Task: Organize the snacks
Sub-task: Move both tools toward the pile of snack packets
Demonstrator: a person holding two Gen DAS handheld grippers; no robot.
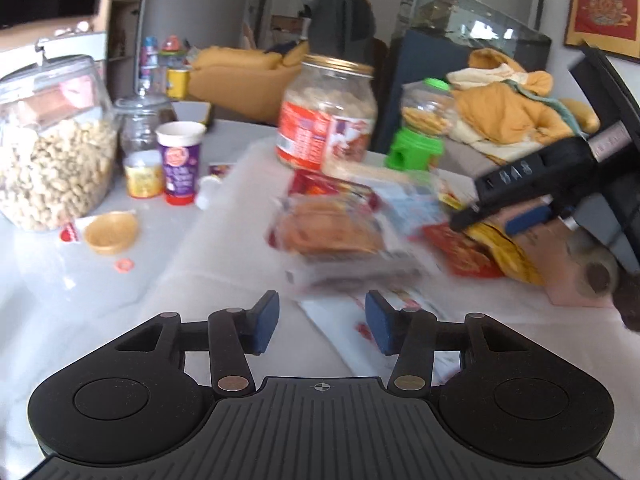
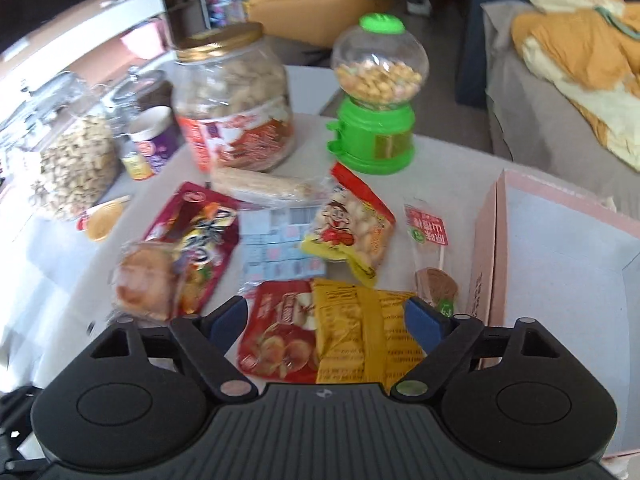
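Right gripper (image 2: 326,318) jaws wide open, straddling yellow packet (image 2: 360,336) that overlaps red chip packet (image 2: 276,336); nothing gripped yet. Left gripper (image 1: 322,322) open too, empty, hovering over white table (image 1: 100,300) short of the bread pack (image 1: 332,232). Snacks lie loose in a heap mid-table; pink box (image 2: 560,264) sits empty just right of the pile, probably the destination.

Risks: yellow and red packets overlap, so closing could pinch both or slide the slick foil out. Lollipop (image 2: 434,280) lies just beside the right finger and box wall, easy to knock. Green candy dispenser (image 2: 374,96) and gold-lid cookie jar (image 2: 232,100) stand behind the pile, tippable on a long reach. Left view is motion-blurred, so placement is unsure.

Text: lollipop wrapper shows red Chinese characters, not legible; yellow packet has fine print, unreadable. No brand is clear.
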